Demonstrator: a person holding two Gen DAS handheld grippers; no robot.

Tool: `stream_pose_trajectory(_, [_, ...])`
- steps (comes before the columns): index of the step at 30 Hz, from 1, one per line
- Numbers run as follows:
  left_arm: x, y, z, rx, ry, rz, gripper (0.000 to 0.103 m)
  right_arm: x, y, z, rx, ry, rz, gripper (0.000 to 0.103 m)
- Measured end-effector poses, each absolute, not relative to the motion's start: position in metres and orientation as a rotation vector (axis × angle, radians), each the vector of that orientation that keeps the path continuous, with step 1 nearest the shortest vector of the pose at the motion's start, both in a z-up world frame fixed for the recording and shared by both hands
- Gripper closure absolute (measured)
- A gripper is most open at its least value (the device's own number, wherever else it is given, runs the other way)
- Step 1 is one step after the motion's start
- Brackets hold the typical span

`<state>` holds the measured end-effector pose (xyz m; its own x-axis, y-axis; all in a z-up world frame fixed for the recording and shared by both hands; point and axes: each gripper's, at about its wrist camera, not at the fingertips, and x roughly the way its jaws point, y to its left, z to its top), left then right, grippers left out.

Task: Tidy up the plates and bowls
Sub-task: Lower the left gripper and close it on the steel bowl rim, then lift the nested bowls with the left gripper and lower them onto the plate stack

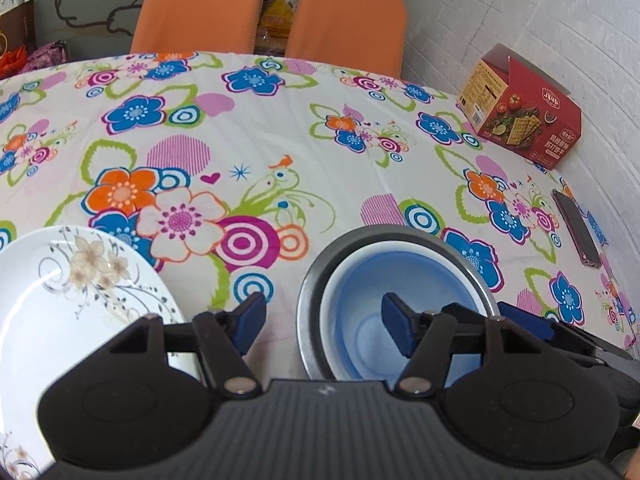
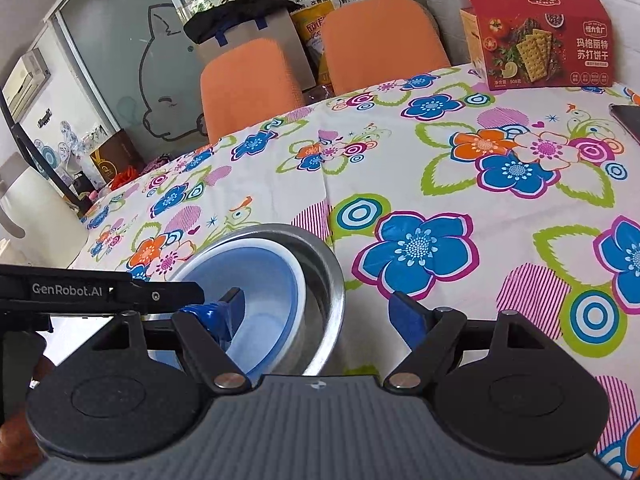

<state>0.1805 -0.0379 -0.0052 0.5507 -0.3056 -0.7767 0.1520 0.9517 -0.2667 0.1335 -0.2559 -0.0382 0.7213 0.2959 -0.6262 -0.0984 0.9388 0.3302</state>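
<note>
I see the blue bowl (image 1: 384, 312) nested inside the metal bowl (image 1: 316, 280) on the flowered desk (image 1: 280, 128), with the white plate (image 1: 60, 280) just to its left. My left tool (image 1: 322, 316) and right tool (image 2: 320, 304) both gape wide, straddling the bowls' rims, gripping nothing.

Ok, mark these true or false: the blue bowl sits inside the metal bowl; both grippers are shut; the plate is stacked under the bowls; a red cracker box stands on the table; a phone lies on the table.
1. The blue bowl sits inside the metal bowl: true.
2. Both grippers are shut: false; the left gripper and right gripper are open.
3. The plate is under the bowls: false; it lies beside them.
4. A red box stands on the table: true.
5. A phone lies on the table: true.
</note>
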Motion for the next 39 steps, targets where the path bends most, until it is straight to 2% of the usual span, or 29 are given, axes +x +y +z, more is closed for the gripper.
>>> stream_pose_trajectory(10, [0.190,-0.042,-0.024,-0.115,0.987,-0.230,0.039,0.145,-0.242,-0.048,0.175,0.782,0.217,0.037])
stream_pose_trajectory(14, [0.190,-0.046,-0.026,-0.092,0.991,-0.251,0.039,0.142,-0.220,-0.050,-0.041,0.795,0.234,0.035])
stream_pose_trajectory(20, [0.183,-0.058,-0.031,-0.033,0.970,-0.260,0.039,0.143,-0.220,-0.050,-0.024,0.808,0.239,0.033])
stream_pose_trajectory(21, [0.183,-0.057,-0.031,-0.031,0.969,-0.261,0.040,0.142,-0.220,-0.051,-0.022,0.801,0.239,0.033])
stream_pose_trajectory(22, [0.183,-0.057,-0.030,-0.029,0.967,-0.257,0.048,0.140,-0.221,-0.051,-0.019,0.793,0.243,0.034])
stream_pose_trajectory(23, [0.183,-0.056,-0.030,-0.030,0.967,-0.262,0.048,0.139,-0.222,-0.050,-0.005,0.783,0.250,0.037])
stream_pose_trajectory(24, [0.183,-0.055,-0.030,-0.028,0.964,-0.263,0.053,0.137,-0.223,-0.050,0.016,0.773,0.264,0.038])
stream_pose_trajectory(25, [0.183,-0.055,-0.029,-0.036,0.961,-0.279,0.070,0.136,-0.222,-0.050,0.033,0.769,0.276,0.038])
stream_pose_trajectory(26, [0.183,-0.054,-0.029,-0.072,0.971,-0.320,0.079,0.136,-0.219,-0.051,0.038,0.769,0.280,0.038])
stream_pose_trajectory(29, [0.183,-0.061,-0.029,-0.069,0.964,-0.315,0.078,0.134,-0.207,-0.050,0.029,0.770,0.224,0.035])
stream_pose_trajectory(39, [0.190,-0.066,-0.014,-0.102,0.952,-0.341,0.079,0.130,-0.216,-0.032,0.072,0.722,0.194,0.034])
